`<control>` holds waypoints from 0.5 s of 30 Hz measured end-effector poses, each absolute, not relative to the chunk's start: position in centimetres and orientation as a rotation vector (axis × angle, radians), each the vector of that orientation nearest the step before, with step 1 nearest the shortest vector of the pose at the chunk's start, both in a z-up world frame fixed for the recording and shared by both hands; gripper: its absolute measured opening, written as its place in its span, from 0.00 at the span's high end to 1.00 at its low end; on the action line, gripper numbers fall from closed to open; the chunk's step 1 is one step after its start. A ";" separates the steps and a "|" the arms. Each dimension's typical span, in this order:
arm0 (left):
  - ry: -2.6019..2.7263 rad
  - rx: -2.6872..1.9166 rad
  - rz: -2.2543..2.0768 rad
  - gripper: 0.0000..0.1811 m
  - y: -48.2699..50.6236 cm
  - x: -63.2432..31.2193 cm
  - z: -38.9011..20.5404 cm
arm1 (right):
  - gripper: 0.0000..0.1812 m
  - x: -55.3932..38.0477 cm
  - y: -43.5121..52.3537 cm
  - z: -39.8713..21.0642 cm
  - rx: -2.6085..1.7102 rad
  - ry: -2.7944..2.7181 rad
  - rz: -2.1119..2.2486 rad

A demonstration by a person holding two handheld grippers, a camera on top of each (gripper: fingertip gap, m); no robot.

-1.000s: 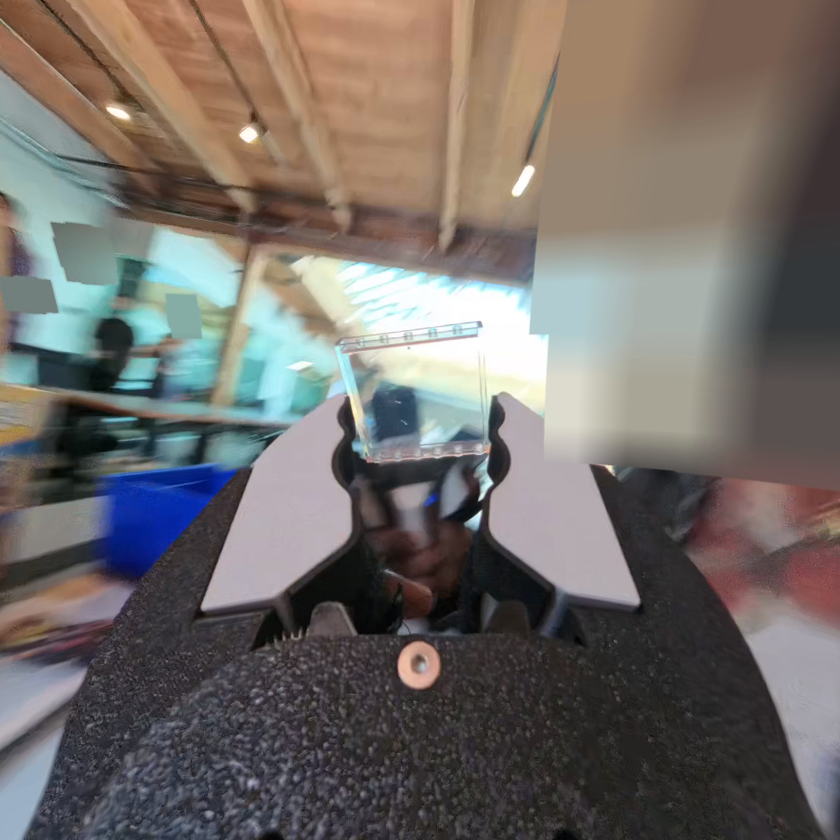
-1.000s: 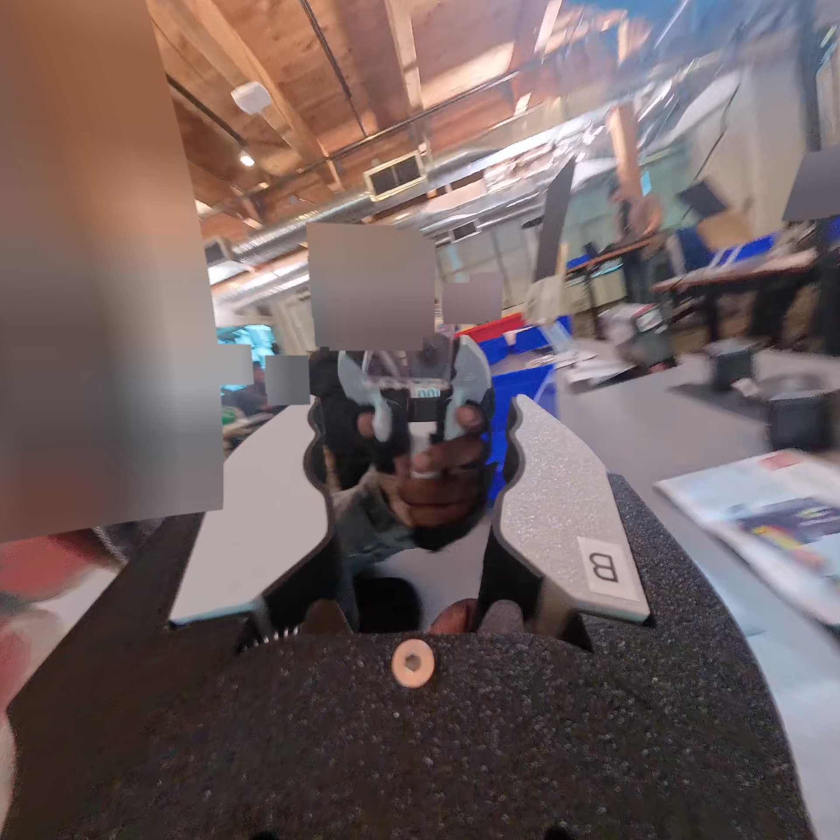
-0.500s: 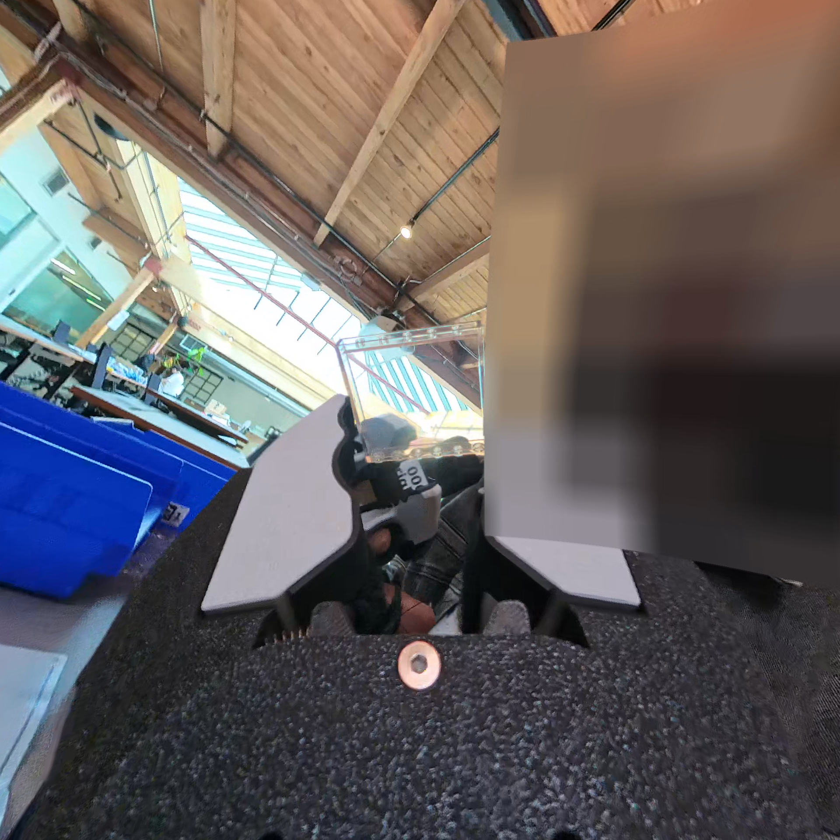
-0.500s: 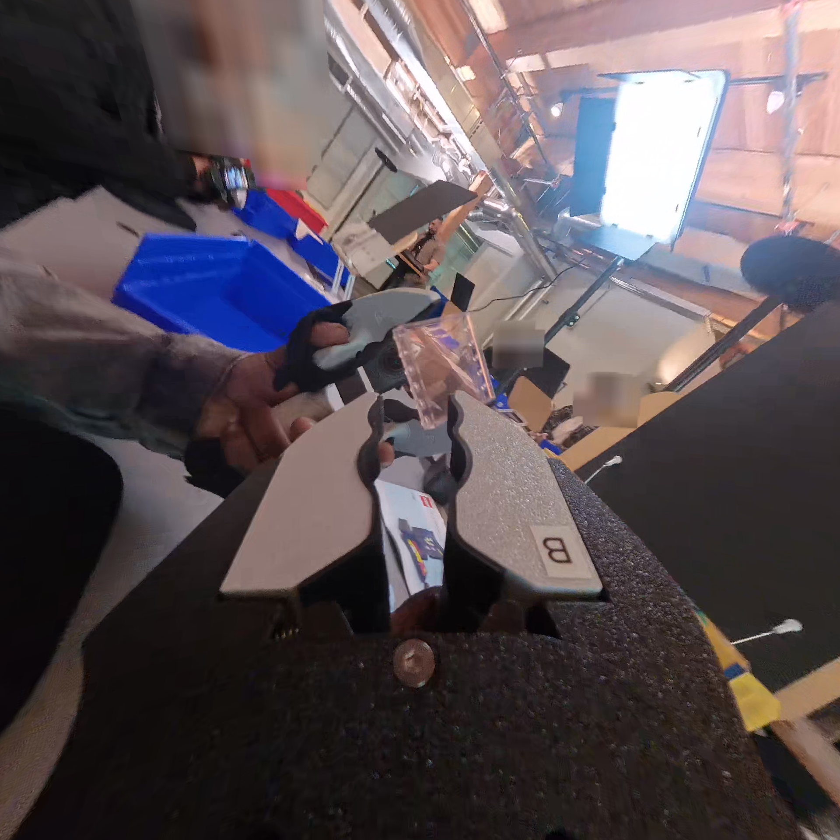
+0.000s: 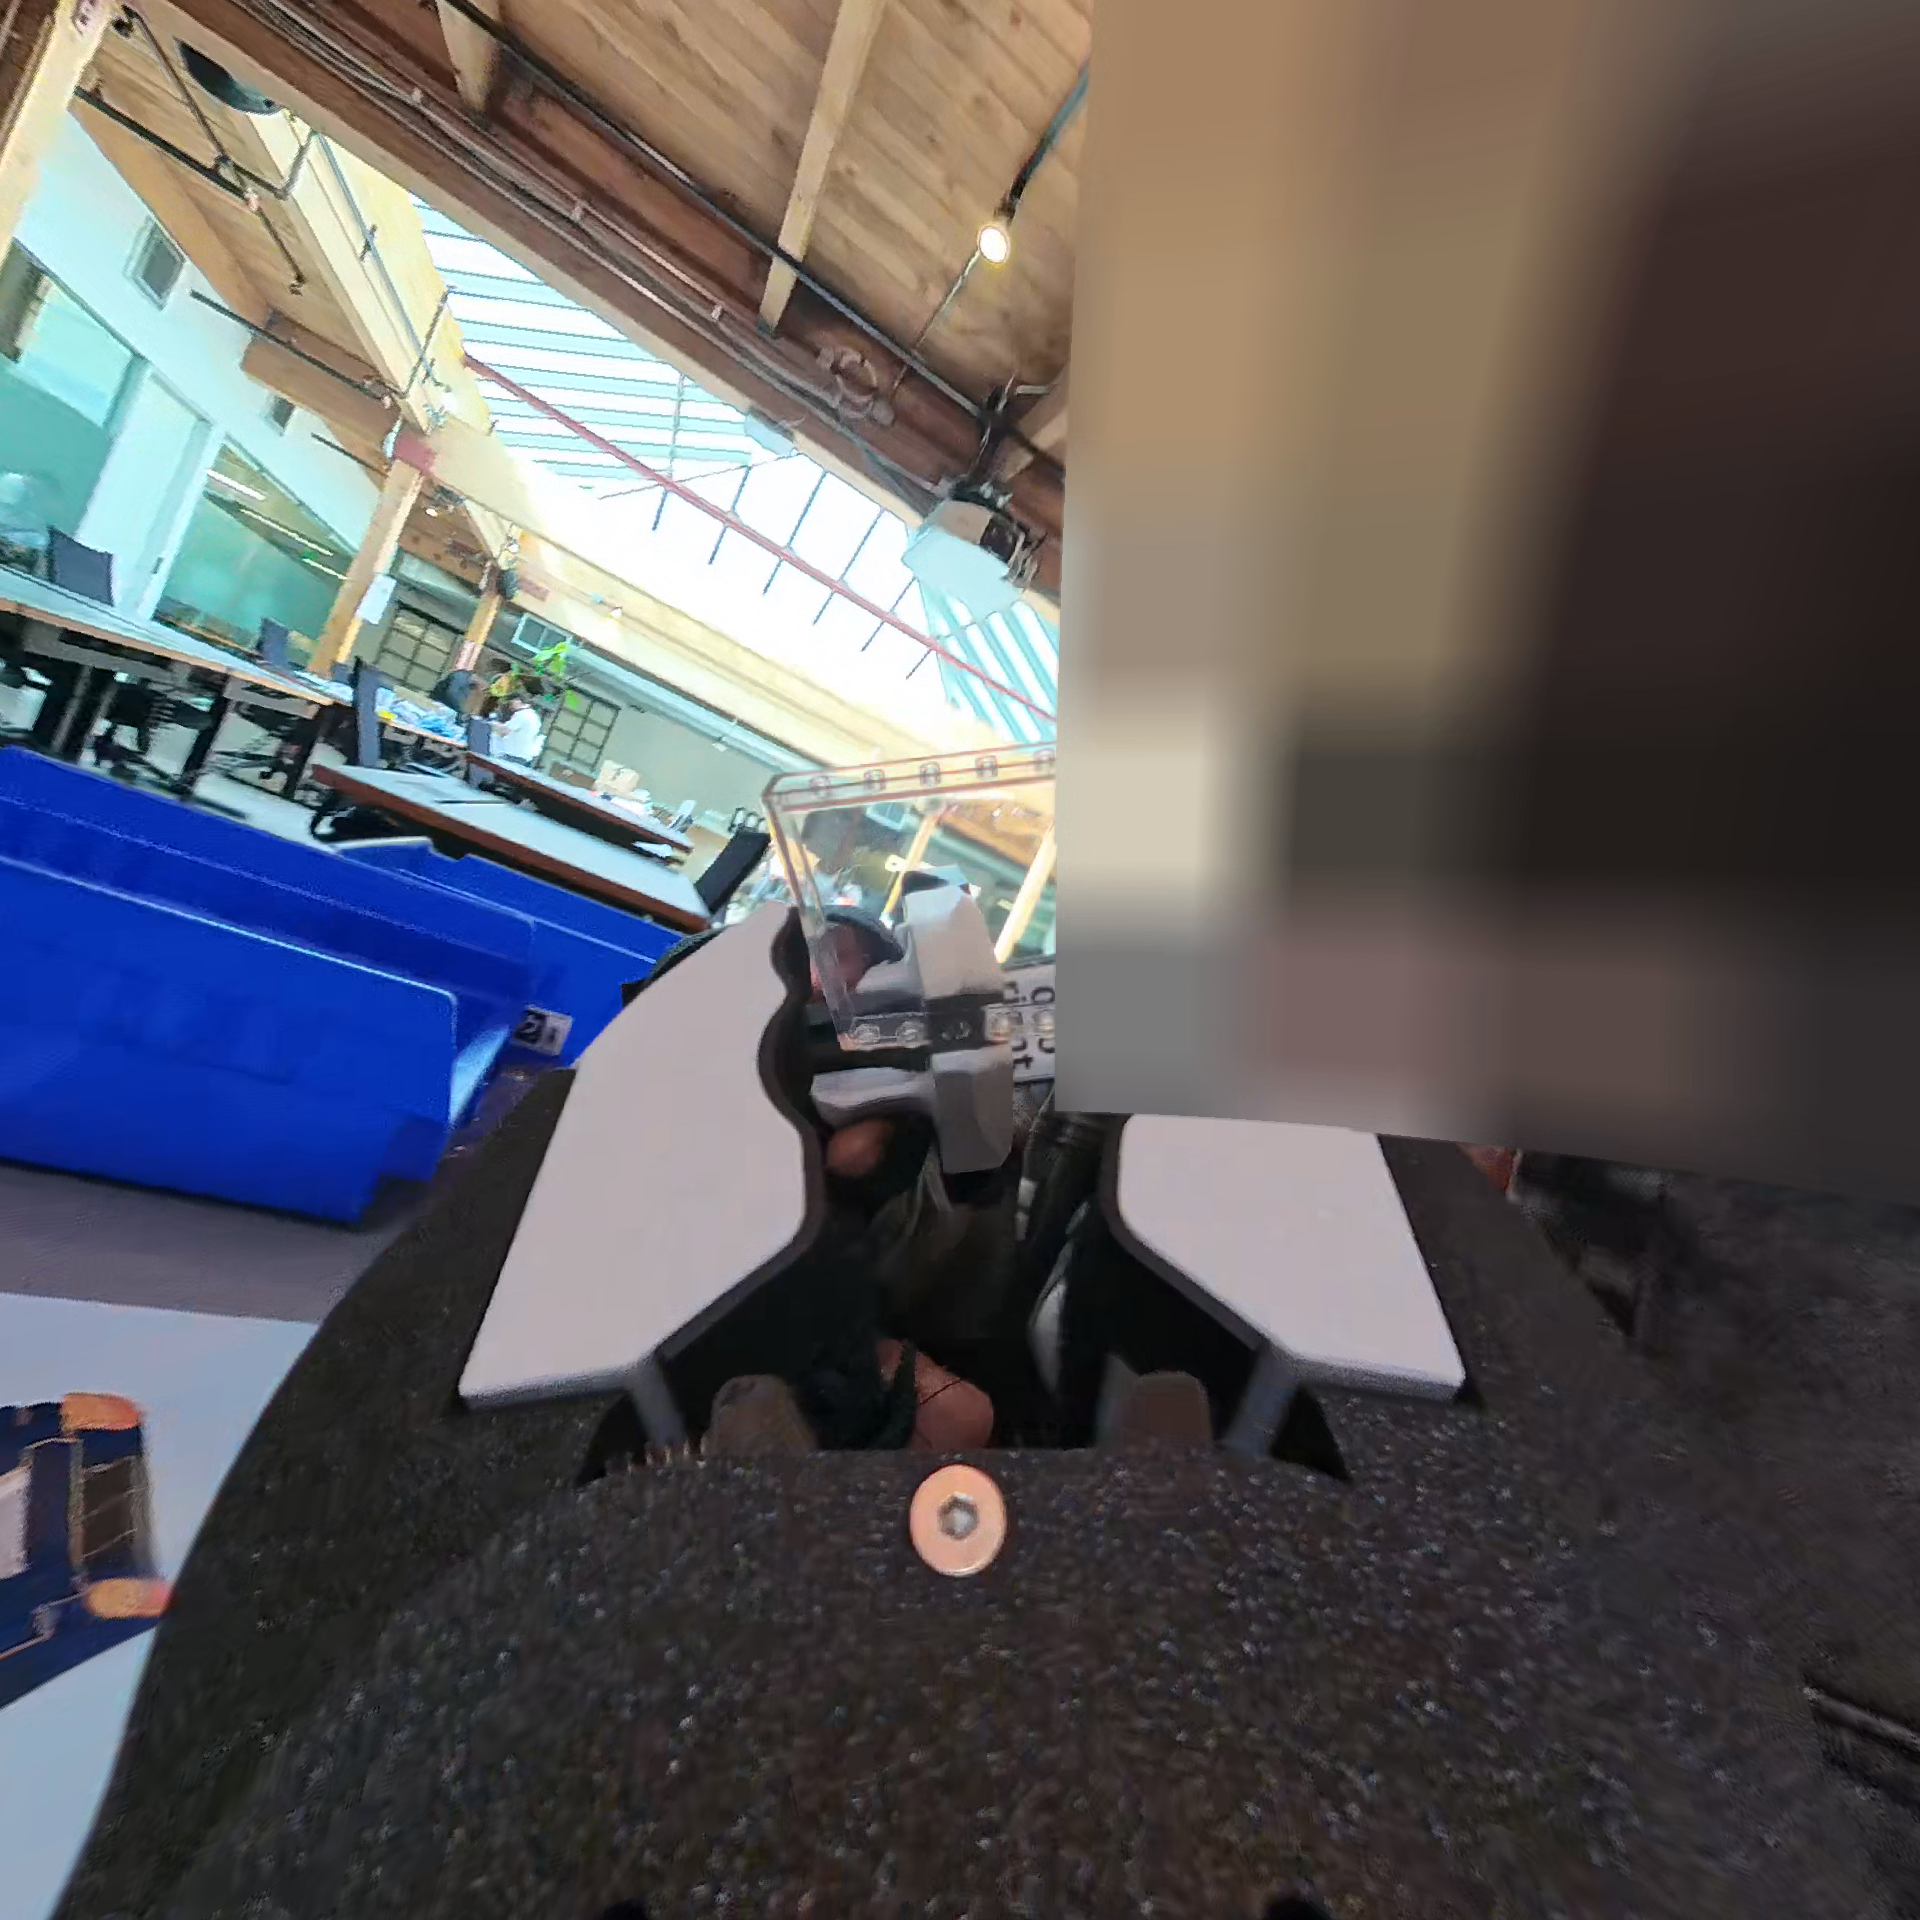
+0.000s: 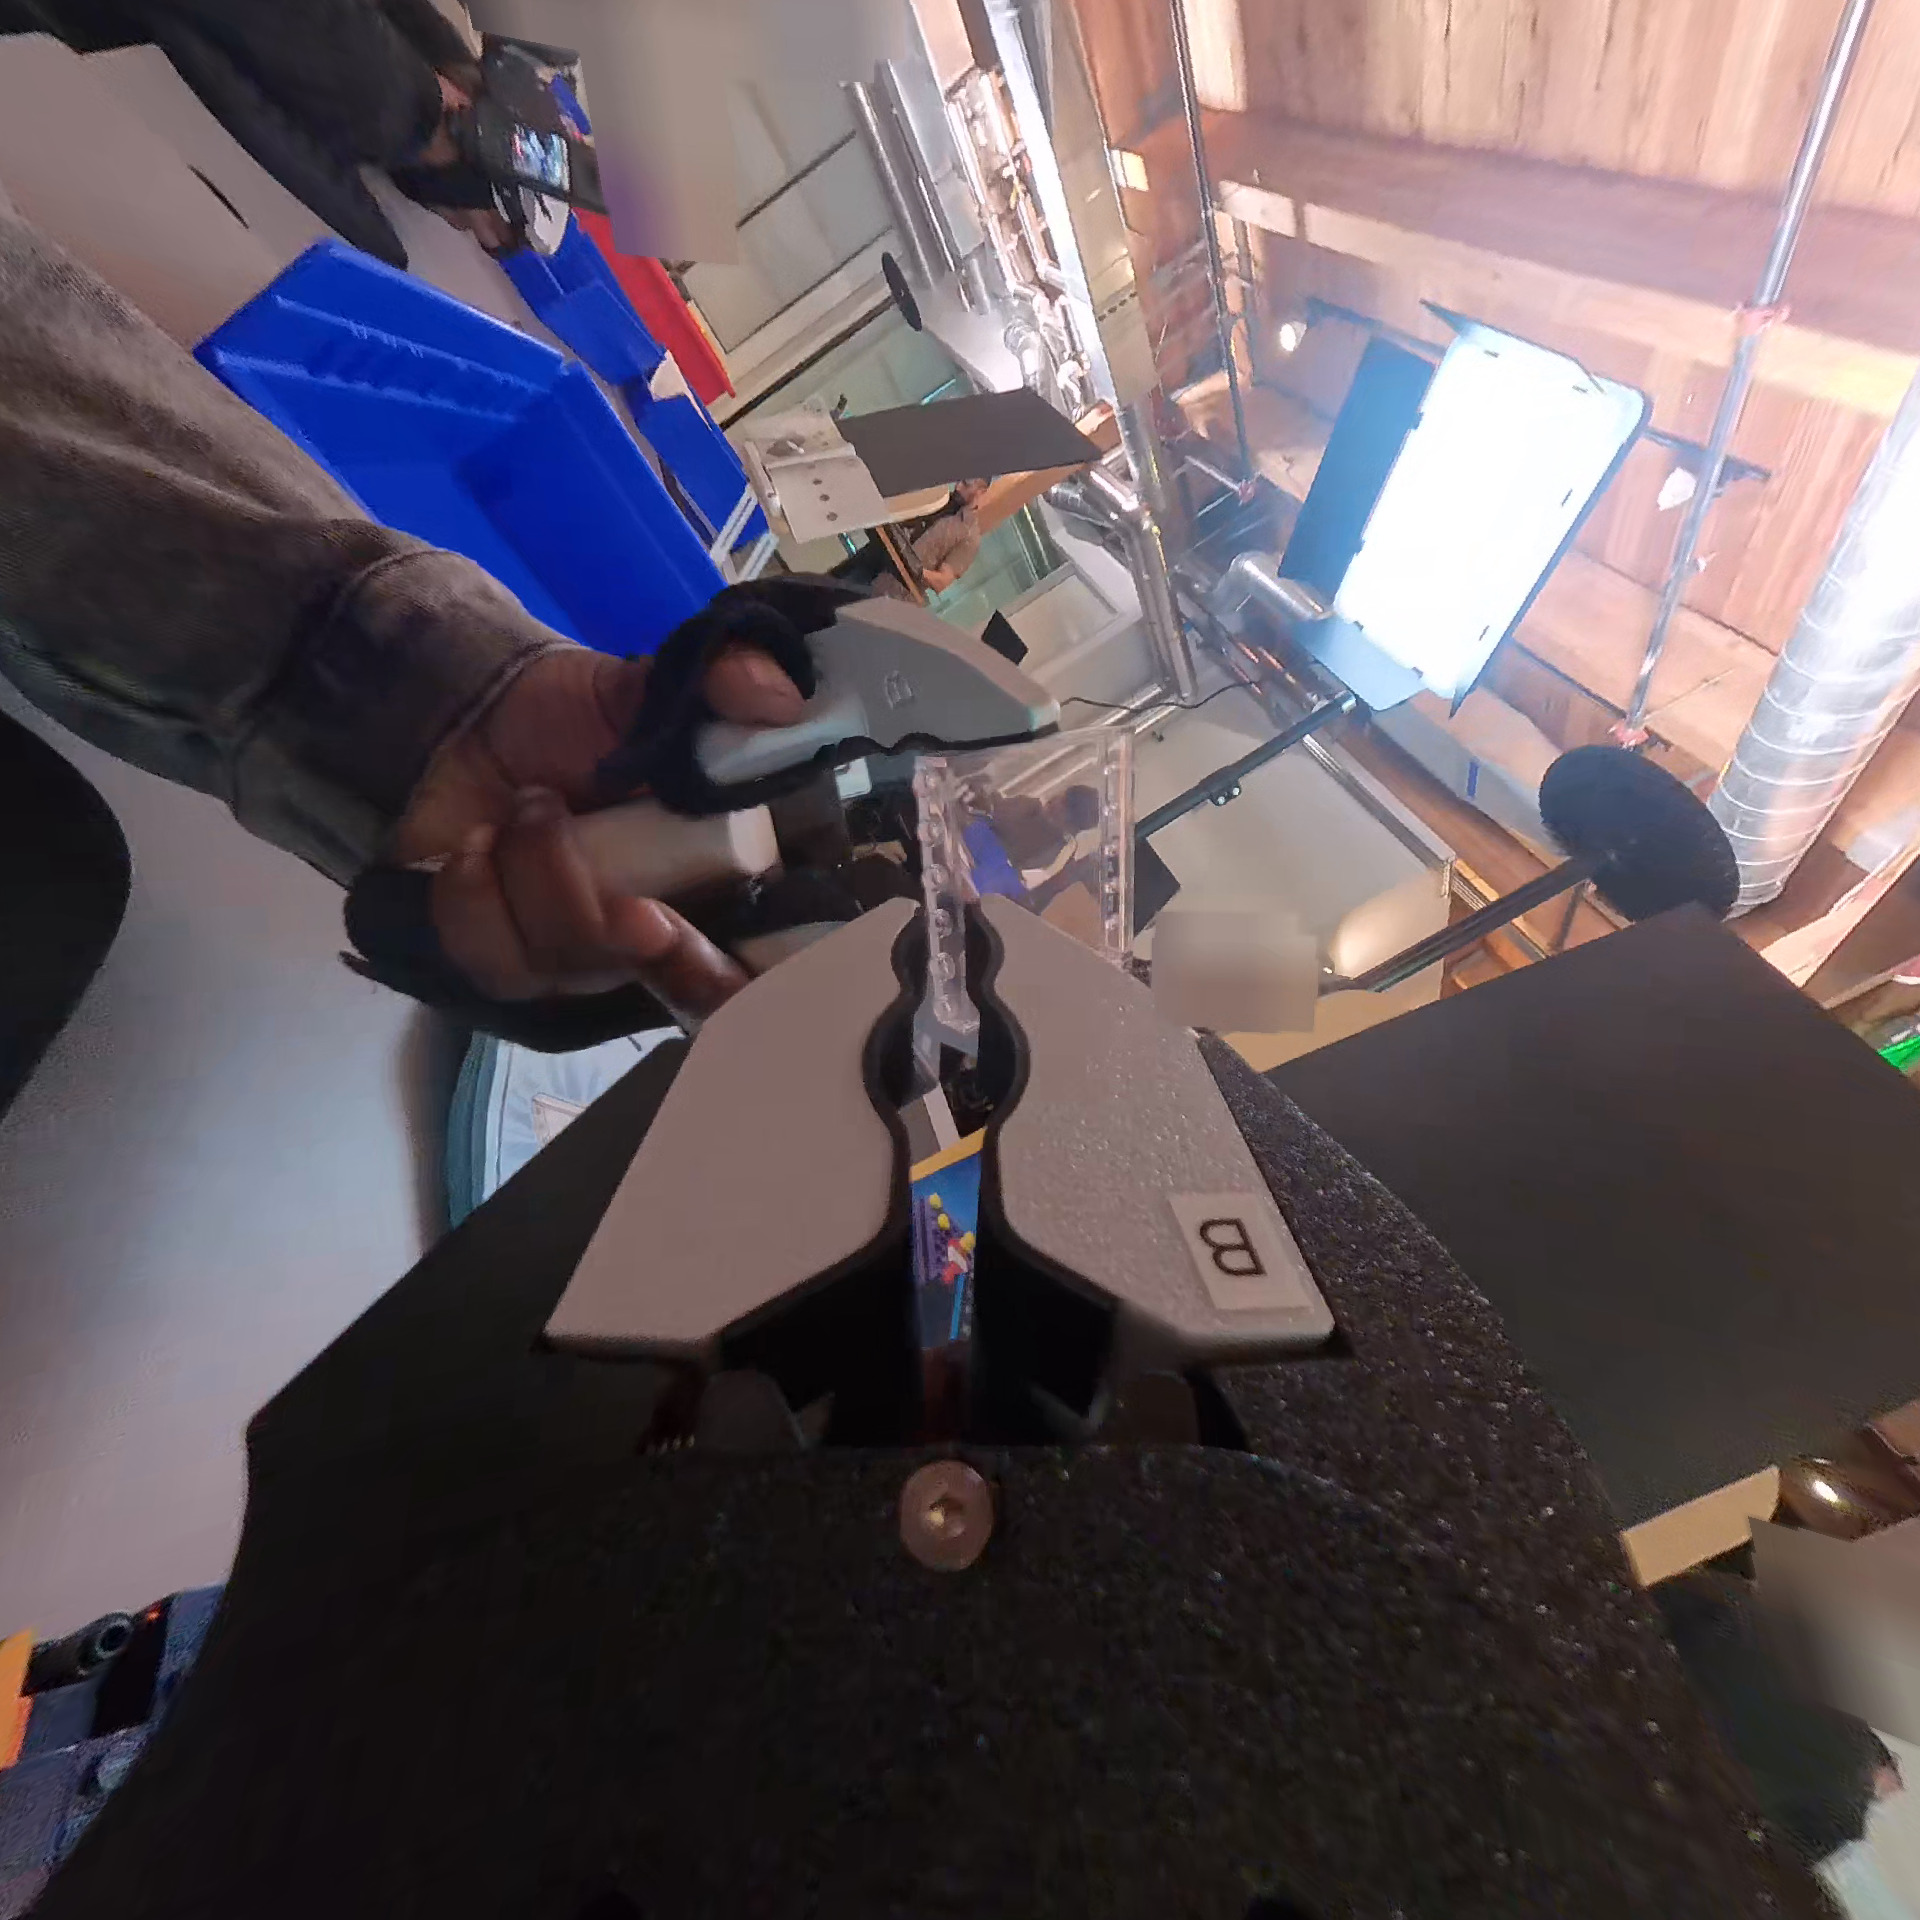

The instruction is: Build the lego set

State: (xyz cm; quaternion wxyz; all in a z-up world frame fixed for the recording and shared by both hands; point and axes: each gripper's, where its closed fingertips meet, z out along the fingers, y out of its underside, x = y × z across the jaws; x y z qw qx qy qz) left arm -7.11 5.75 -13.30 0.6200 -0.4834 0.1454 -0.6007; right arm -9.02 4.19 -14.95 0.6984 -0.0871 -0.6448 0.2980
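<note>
Handover of the clear panel looks to be the step in hand: the piece hangs in the air between both tools, far from any model to mount it on. The right gripper has its jaws clenched on the panel's studded edge strip, which runs down into the narrow slot between the pads, while the rest of the pane stands out beyond the tips and off to their right.

The left gripper meets it from the opposite side. Its jaws stand apart by about the panel's width, and its near finger lies against one edge of the pane. The other fingertip is hidden behind a mosaic patch, so it cannot be told whether this tool is clamping the piece or merely bracketing it. The person's hand is wrapped round the left tool's handle.

Deep between the right jaws, behind the panel, a slice of the instruction booklet shows on the table.

Judging from this, the next move calls for one tool to let go cleanly. The right grip is on a thin strip only, so the pane may pivot if the left side pulls off unevenly; a straight retreat seems wise.
</note>
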 end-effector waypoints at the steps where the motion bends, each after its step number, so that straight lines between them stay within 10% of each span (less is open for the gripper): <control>1: 0.361 -1.128 -1.342 0.69 5.6 -7.1 -13.4 | 0.97 -9.0 4.1 -14.9 -0.194 -1.436 0.685; 15: 0.738 -1.122 0.637 0.59 5.9 -11.8 -18.6 | 0.97 -10.0 5.7 -16.5 -1.009 -1.562 1.858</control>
